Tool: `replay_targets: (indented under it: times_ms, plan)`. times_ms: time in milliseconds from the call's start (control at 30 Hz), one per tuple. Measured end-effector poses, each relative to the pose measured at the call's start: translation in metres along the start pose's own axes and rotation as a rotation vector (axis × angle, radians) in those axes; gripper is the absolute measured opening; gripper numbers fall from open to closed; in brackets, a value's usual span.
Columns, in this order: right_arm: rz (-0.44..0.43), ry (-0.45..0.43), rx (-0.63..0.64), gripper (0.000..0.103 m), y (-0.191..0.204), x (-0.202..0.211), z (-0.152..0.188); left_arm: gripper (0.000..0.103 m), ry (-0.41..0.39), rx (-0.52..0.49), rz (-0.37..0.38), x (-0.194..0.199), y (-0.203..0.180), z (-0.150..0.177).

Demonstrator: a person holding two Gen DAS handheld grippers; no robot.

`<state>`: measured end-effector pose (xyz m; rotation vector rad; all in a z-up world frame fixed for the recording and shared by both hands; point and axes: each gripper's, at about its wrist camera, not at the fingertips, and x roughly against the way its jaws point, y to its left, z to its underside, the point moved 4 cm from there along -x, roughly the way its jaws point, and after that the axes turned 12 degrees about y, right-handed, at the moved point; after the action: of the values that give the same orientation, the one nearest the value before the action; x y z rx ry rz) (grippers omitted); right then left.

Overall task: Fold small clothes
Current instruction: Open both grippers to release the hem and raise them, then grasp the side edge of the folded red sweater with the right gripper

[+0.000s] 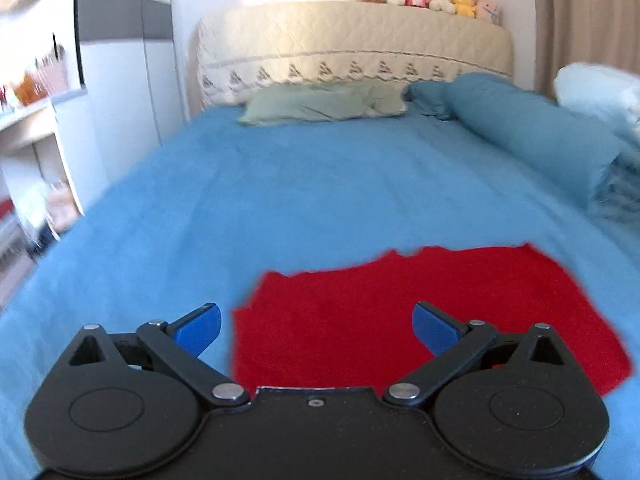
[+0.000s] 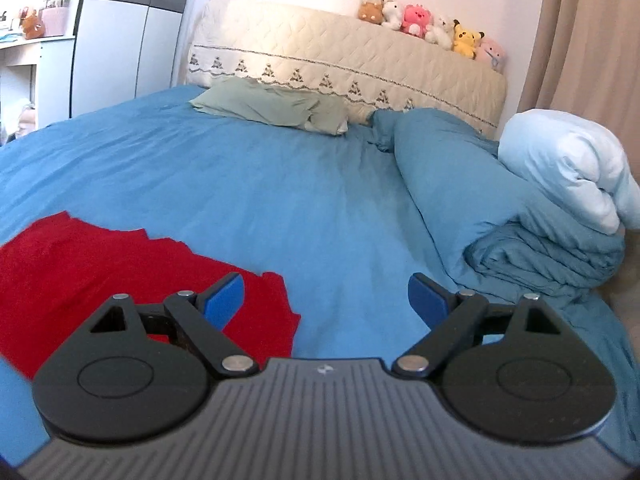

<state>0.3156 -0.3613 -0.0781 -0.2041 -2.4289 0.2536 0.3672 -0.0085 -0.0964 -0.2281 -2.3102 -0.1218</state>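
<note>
A small red garment (image 1: 400,320) lies flat on the blue bedsheet (image 1: 280,200) near the bed's front edge. My left gripper (image 1: 316,330) hovers over the garment's left part, wide open, with its left finger past the cloth's left edge and nothing held. In the right wrist view the red garment (image 2: 100,268) lies at the lower left. My right gripper (image 2: 326,300) is wide open above the sheet (image 2: 320,200); its left finger is over the garment's right edge, its right finger over bare sheet.
A green pillow (image 2: 272,106) and a cream headboard (image 2: 340,60) with several plush toys (image 2: 432,26) stand at the far end. A rolled blue duvet (image 2: 500,216) and a pale blue quilt (image 2: 568,168) lie on the right. A white shelf (image 1: 28,152) stands left.
</note>
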Motion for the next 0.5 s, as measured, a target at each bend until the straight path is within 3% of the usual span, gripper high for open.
replay_targets:
  times_ms: [100, 267, 500]
  plan:
    - [-0.046, 0.076, -0.067, 0.103, 0.001, 0.014, 0.016, 0.103, 0.073, 0.003, 0.044, -0.007, -0.019, 0.013]
    - [-0.08, 0.252, -0.198, 0.103, 0.02, 0.002, 0.084, 0.103, 0.155, -0.035, 0.058, -0.034, -0.05, 0.041]
    - [-0.187, 0.325, -0.421, 0.103, 0.032, -0.029, 0.141, 0.103, 0.191, -0.08, 0.057, -0.052, -0.069, 0.051]
